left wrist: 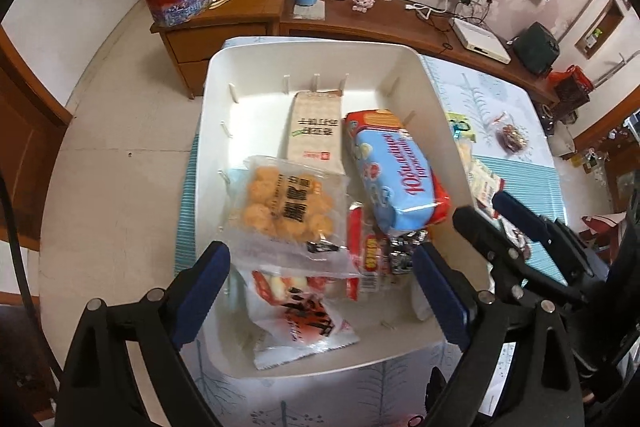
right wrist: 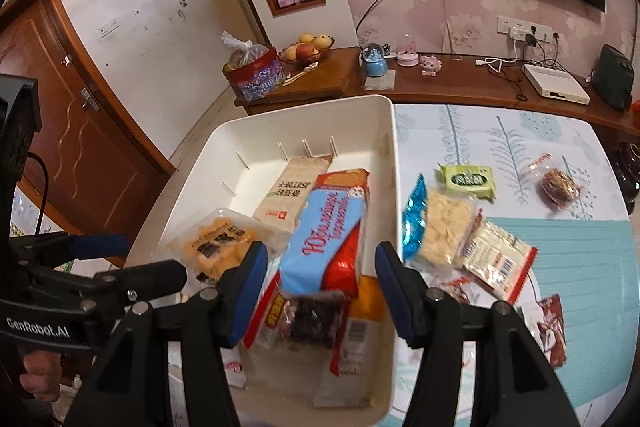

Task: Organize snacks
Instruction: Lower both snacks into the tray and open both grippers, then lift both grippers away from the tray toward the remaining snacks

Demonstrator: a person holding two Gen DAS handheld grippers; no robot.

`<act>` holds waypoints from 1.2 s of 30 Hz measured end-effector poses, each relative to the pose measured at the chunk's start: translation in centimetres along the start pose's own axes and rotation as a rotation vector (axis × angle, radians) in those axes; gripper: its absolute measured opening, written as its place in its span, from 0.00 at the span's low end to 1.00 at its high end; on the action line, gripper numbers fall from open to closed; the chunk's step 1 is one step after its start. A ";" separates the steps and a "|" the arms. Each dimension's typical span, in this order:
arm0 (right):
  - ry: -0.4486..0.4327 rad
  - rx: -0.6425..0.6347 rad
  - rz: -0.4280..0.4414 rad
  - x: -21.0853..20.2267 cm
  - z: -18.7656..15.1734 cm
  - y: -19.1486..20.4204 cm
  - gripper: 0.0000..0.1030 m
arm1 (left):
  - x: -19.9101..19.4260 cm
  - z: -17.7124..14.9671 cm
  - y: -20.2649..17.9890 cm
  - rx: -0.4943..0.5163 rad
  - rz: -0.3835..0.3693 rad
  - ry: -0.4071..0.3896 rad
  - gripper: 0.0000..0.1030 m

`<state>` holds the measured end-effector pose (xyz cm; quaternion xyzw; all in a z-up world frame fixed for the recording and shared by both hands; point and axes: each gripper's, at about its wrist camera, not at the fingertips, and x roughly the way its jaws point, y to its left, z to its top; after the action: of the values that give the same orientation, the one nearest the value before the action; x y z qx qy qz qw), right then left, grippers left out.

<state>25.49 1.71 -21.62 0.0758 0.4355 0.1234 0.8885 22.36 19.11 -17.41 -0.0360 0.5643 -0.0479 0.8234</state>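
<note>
Right up front the left gripper (left wrist: 320, 291) hangs over the near end of the white bin (left wrist: 224, 75), jaws spread wide with nothing pinched; a clear puff-ball bag (left wrist: 286, 211) and a white-red packet (left wrist: 304, 323) just sit under the gap. The right gripper (right wrist: 320, 291) is released too, hovering over the blue biscuit pack (right wrist: 328, 231), which leans on a messy pile inside the bin. Still out on the table (right wrist: 580, 251): a blue-ended rice bar (right wrist: 438, 227), a green packet (right wrist: 468, 181), a dark date pouch (right wrist: 558, 183) and a couple more wrappers. My worry is that the pile is sloppy, so dropping more on that tilted blue pack could slide it over the wall. Those crinkly bags are slippery too, and a shallow pinch might lose one halfway.
</note>
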 end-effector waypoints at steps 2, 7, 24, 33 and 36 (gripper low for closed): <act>0.001 0.010 -0.010 -0.7 -0.7 -0.4 0.59 | -0.3 -0.3 -0.5 0.004 -0.012 -0.005 0.90; 0.007 0.035 -0.035 -2.3 -2.1 -1.5 0.62 | -1.0 -1.2 -1.7 0.015 -0.034 -0.005 0.90; -0.007 0.064 -0.150 -8.4 -6.1 -6.4 0.62 | -3.1 -3.3 -8.7 0.054 -0.112 -0.017 0.90; 0.001 0.013 -0.175 -10.3 -7.0 -9.4 0.62 | -4.1 -2.4 -13.6 0.007 -0.124 -0.092 0.90; 0.014 -0.016 -0.173 -10.6 -7.2 -10.4 0.62 | -3.8 -2.1 -15.0 -0.010 -0.134 -0.090 0.90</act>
<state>15.12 -11.07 -20.47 0.0299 0.4455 0.0503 0.8934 18.50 4.68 -12.94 -0.0801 0.5234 -0.0983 0.8426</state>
